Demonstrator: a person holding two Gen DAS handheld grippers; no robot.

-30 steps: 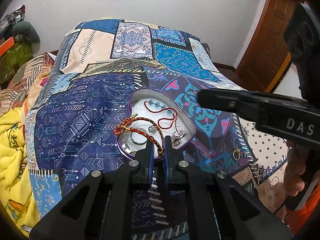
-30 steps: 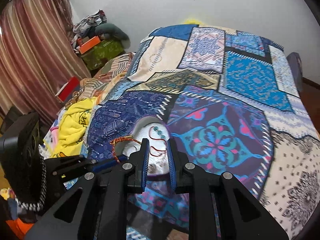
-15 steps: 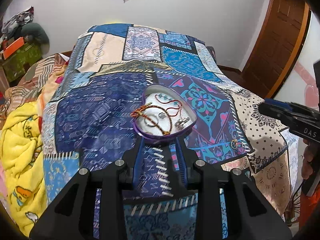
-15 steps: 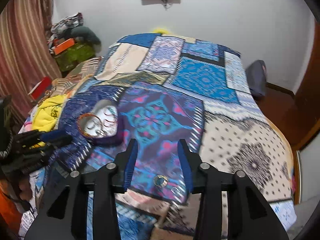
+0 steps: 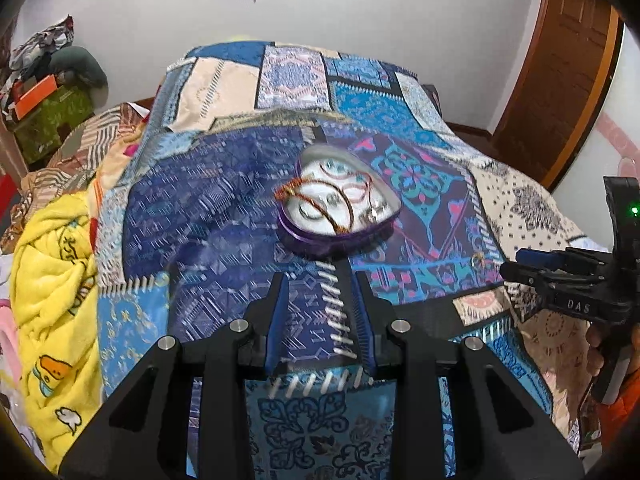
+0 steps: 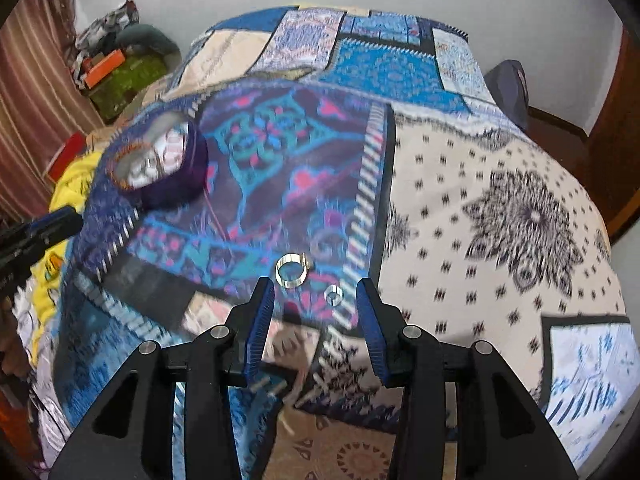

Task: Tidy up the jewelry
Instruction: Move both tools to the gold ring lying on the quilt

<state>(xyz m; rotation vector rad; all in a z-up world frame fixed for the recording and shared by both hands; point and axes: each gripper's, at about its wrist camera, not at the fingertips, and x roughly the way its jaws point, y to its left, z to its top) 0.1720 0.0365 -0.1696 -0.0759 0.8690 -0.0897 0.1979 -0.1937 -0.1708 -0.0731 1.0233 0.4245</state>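
Clearly the next piece to be tidied is the gold ring (image 6: 292, 270), lying loose on the patterned bedspread (image 6: 480, 184) just ahead of the right gripper (image 6: 316, 308). A smaller ring (image 6: 334, 295) lies just beside it, nearer the right-hand finger. Both sit roughly between the blue finger pads (image 6: 262, 320), which are spread wide and hold nothing — a stance that looks chosen so the jaws can come down around a ring and close on it.

Well apart from the rings, up and to the left in the right wrist view, sits the purple heart-shaped box (image 6: 176, 184). Seen from the left wrist camera, the box (image 5: 336, 236) already holds a braided red-and-gold bracelet (image 5: 316, 204), draped partly over the rim, plus a red cord and some small silver pieces; blur hides finer detail. I judge it the collecting place, so the rings likely belong there too.

The left gripper (image 5: 320, 312) hangs short of the box, its pads parted and empty, apparently idle while the right one works. At the bed's left edge lies a yellow blanket (image 5: 52, 280).
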